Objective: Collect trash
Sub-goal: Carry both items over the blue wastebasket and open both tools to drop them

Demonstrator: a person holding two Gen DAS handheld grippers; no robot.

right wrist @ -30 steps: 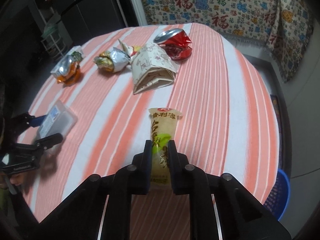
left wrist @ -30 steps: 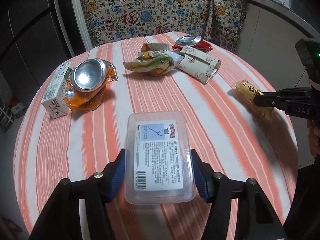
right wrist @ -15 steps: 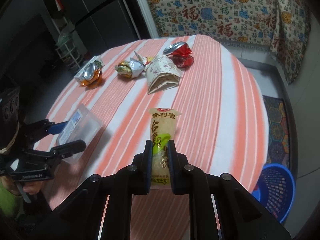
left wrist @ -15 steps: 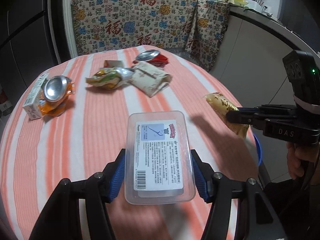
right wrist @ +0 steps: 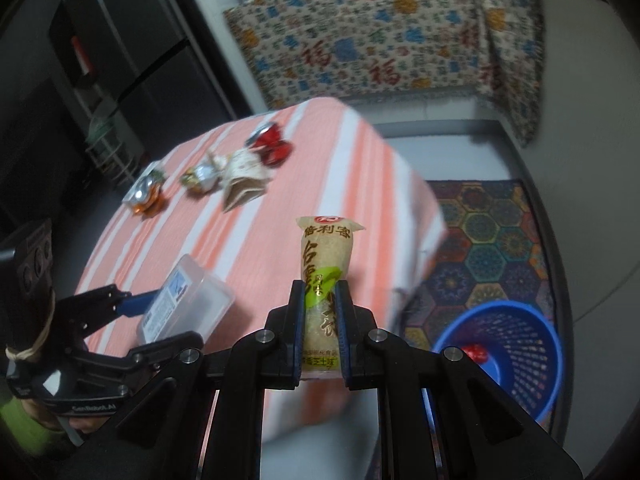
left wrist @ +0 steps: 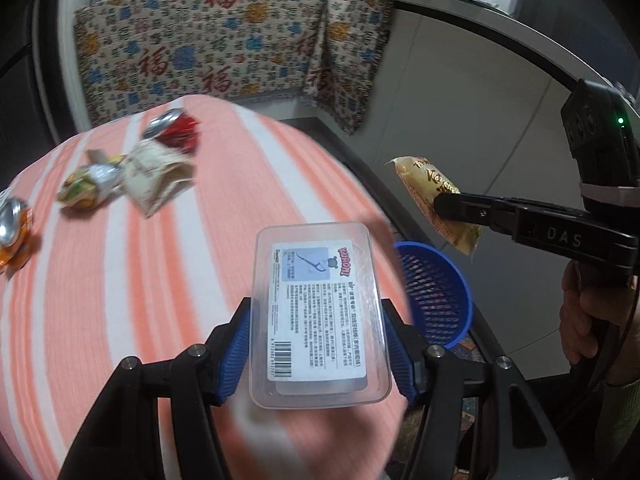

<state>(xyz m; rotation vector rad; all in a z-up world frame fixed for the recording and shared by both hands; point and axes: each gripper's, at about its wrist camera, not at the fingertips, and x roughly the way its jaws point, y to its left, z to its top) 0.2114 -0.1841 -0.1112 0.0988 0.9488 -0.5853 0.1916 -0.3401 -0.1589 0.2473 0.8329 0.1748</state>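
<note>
My left gripper (left wrist: 316, 344) is shut on a clear plastic box (left wrist: 316, 300) with a printed label, held above the table's right edge. It also shows in the right wrist view (right wrist: 184, 304). My right gripper (right wrist: 320, 304) is shut on a yellow snack packet (right wrist: 324, 264), held in the air beside the table; the packet also shows in the left wrist view (left wrist: 436, 200). A blue mesh bin (right wrist: 516, 348) stands on the floor to the right of the table, with a red item (right wrist: 476, 354) inside. It also shows in the left wrist view (left wrist: 436, 292).
On the round striped table (left wrist: 120, 280) lie a crushed red can (left wrist: 176, 128), a folded patterned paper wrapper (left wrist: 156, 176), a foil snack bag (left wrist: 86, 186) and a crushed orange can (left wrist: 12, 228). A patterned mat (right wrist: 488, 240) covers the floor by the bin.
Both grippers have lifted and swung right with their loads, away from the table's middle toward its right edge. The blue bin has come into fuller view.
</note>
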